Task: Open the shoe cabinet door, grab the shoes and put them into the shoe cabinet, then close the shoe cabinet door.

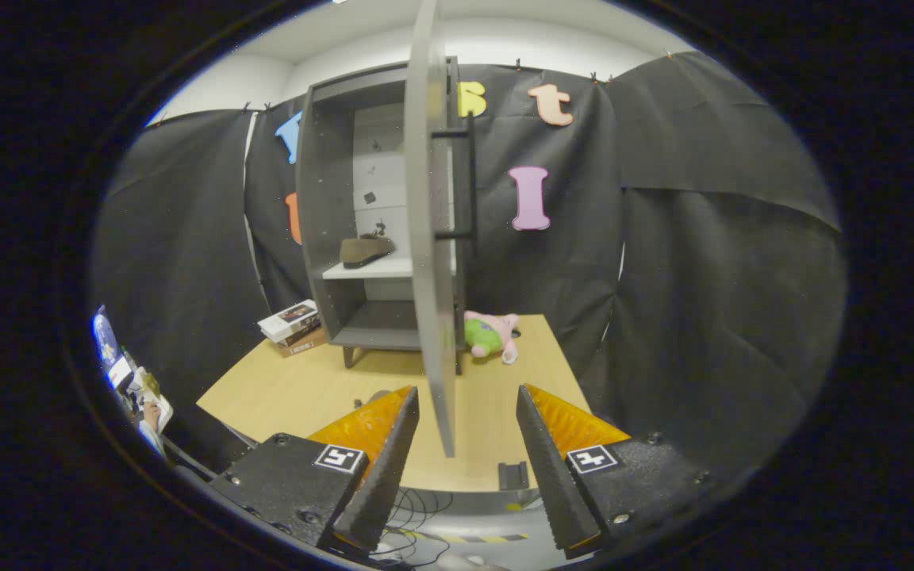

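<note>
1. My gripper (pixel 466 396): fingers spread wide, nothing between the pads; the lower edge of the open door hangs in the gap, touching neither finger as far as I can tell.
2. Shoe cabinet door (pixel 430 238): swung out towards me, seen edge-on, dark bar handle (pixel 469 176) on its right face.
3. Shoe cabinet (pixel 328 238): grey, upright on the wooden table (pixel 290 388), beyond the fingers.
4. Shoe (pixel 365 251): brown, lying on the white middle shelf (pixel 370 270) inside the cabinet.
5. Plush toy (pixel 491 335), pink and green, on the table right of the cabinet's foot.
6. Stacked books (pixel 292 325) left of the cabinet.
</note>
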A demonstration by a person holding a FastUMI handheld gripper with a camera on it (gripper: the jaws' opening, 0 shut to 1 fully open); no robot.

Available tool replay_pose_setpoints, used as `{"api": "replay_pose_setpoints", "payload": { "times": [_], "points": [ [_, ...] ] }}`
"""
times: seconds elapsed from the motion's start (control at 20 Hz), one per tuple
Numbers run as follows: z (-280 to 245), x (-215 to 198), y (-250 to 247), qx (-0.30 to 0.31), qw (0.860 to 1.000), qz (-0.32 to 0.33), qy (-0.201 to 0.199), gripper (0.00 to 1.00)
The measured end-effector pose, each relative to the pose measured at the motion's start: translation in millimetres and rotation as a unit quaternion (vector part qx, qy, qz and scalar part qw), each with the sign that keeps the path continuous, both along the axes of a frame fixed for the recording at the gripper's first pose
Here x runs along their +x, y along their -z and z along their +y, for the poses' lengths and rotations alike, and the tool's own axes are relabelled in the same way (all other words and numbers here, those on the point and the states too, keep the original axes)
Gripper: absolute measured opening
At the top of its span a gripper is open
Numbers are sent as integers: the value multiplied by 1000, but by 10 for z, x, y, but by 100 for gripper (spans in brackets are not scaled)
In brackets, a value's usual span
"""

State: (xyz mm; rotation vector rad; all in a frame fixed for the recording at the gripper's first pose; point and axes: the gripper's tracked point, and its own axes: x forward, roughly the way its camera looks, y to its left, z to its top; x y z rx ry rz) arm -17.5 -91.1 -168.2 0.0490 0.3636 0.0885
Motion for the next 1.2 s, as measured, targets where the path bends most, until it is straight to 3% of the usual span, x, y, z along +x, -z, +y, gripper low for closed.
{"api": "replay_pose_setpoints", "payload": {
  "times": [0.25,0.6,0.75,0.95,1.2],
  "points": [
    [857,135,702,-1,999,38,-14,80],
    [2009,848,1566,-7,995,80,-57,80],
    [2232,1243,2012,-16,991,114,-66,80],
    [2278,1719,2568,2,983,176,-45,80],
    [2396,2254,2853,31,975,218,-43,80]
  ]
}}
